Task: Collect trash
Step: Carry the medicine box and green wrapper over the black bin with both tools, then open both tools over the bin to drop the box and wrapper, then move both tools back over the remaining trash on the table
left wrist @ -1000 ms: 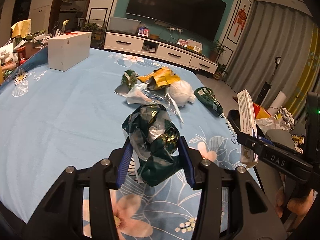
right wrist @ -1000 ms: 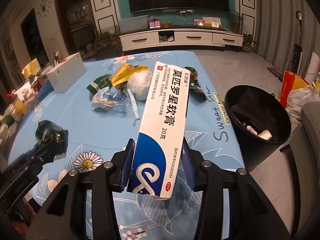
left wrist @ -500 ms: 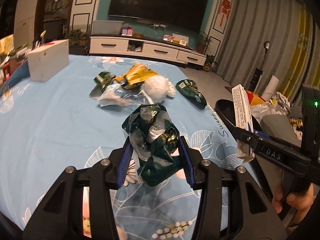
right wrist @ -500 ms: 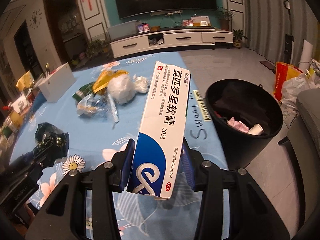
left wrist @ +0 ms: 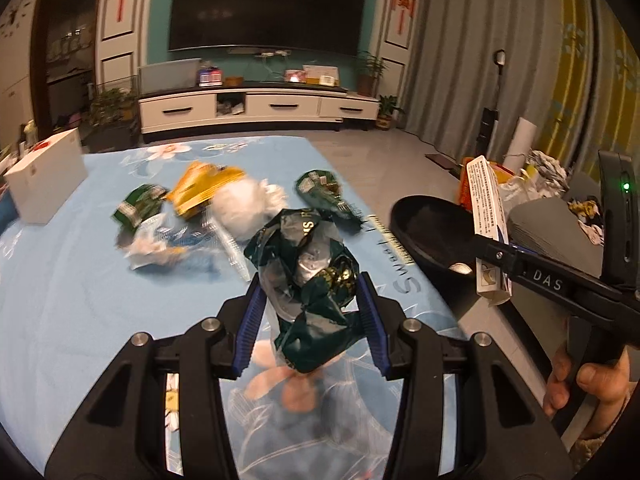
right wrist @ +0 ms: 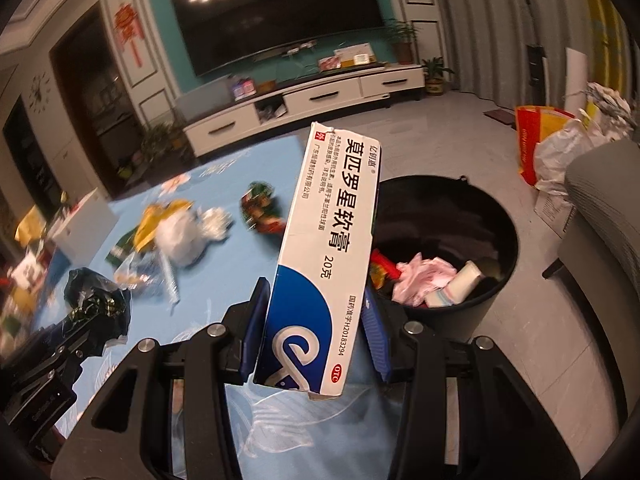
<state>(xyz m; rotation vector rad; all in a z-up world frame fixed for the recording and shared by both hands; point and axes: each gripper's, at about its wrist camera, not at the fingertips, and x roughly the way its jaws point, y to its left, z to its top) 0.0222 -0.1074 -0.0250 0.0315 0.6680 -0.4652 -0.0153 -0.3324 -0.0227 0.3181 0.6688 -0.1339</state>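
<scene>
My left gripper [left wrist: 310, 320] is shut on a crumpled dark green wrapper [left wrist: 310, 280] and holds it above the blue flowered tablecloth [left wrist: 60, 300]. My right gripper [right wrist: 316, 332] is shut on a white and blue ointment box [right wrist: 324, 264], held upright near the table's right edge. The black trash bin [right wrist: 452, 312] stands on the floor just beyond the box and holds pink paper and other scraps. The bin [left wrist: 428, 232] and the box [left wrist: 486, 216] also show in the left wrist view, to the right of the wrapper. More trash lies further up the table: a yellow wrapper [left wrist: 204, 192], a white wad [left wrist: 244, 208], green wrappers [left wrist: 322, 192].
A white box [left wrist: 44, 176] stands at the table's far left. A clear plastic wrapper [left wrist: 160, 244] lies by the pile. Bags of rubbish [right wrist: 560, 148] sit on the floor past the bin, beside a grey seat [right wrist: 608, 216]. A TV cabinet [left wrist: 256, 108] lines the far wall.
Both grippers have swung right toward the bin, each still holding its item. The bin now sits closer and more central in the right wrist view, with its contents visible.
</scene>
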